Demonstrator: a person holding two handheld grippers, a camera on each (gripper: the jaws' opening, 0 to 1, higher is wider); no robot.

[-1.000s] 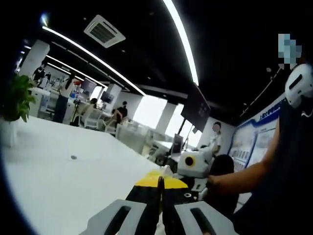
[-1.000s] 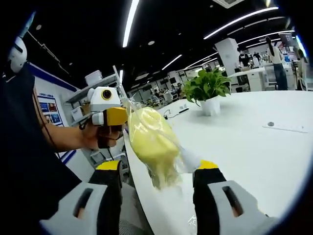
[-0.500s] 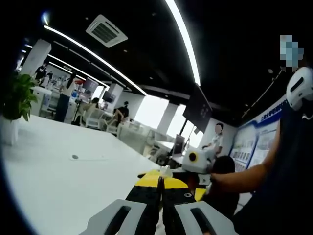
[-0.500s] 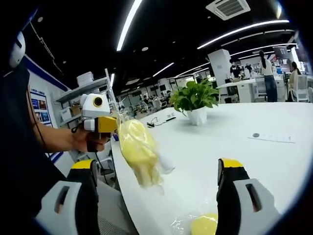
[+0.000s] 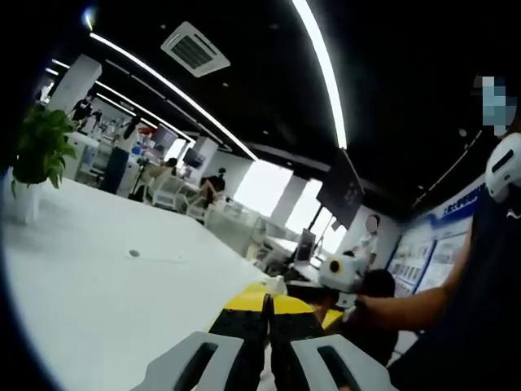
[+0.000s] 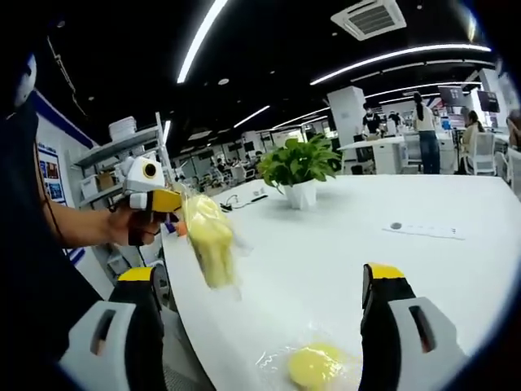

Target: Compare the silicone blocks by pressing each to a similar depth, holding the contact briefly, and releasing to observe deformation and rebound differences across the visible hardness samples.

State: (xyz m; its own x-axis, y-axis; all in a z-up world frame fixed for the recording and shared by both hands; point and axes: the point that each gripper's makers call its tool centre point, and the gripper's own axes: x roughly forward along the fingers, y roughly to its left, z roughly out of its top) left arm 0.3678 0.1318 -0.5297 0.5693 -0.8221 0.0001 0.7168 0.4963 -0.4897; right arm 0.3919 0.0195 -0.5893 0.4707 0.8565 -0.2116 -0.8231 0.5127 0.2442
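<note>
Left gripper view: the left gripper (image 5: 266, 305) has its two yellow-tipped jaws pressed together, with no gap between the tips. A small pale scrap shows just past the tips; what it is cannot be told from this view. Beyond the jaws and to their left lies the white table (image 5: 98, 301). A potted plant (image 5: 37, 159) stands at its far left edge. To the right of the jaws the right gripper (image 5: 346, 277) appears, held in a person's hand.

Right gripper view: the right gripper's jaws stand wide apart, one at each side of the lower view, with nothing between them. Between the jaws and just ahead of them, a yellow silicone block in clear wrap (image 6: 313, 366) lies on the table. Beyond the left-hand jaw, the left gripper enters from the left, held in a person's hand (image 6: 134, 228). Its tips are closed on the clear wrap of a second yellow silicone block (image 6: 207, 236), which hangs below them, clear of the table. Farther out on the table are the potted plant, a flat paper sheet (image 6: 427, 231) and a small dark round object (image 6: 396, 226) touching it. People and desks occupy the background.
</note>
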